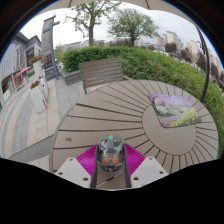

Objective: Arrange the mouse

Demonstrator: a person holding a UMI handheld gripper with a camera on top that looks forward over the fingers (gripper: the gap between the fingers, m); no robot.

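Your gripper (pixel 111 166) points forward over a round wooden table (pixel 110 120) made of pale slats that fan out from the centre. Between its two fingers sits the mouse (pixel 110 152) — a small dark-grey one with a glossy, domed back, seen from behind. The magenta pads (pixel 88 158) lie close against its left and right sides, so the fingers appear closed on the mouse, holding it just above the near edge of the tabletop. Ahead of the fingers and off to their right, a rectangular mouse mat (pixel 175 109) with a colourful printed picture lies flat on the slats, well apart from the mouse. Beyond the table, straight ahead of the fingers, stands a wooden bench (pixel 100 73) with a slatted back — behind it and to its right runs a thick green hedge (pixel 150 62). To the left of the fingers stretches a paved terrace (pixel 25 115) with a white chair (pixel 39 95) on it. Farther off you have trees (pixel 110 20), buildings (pixel 172 42) and an overcast sky.
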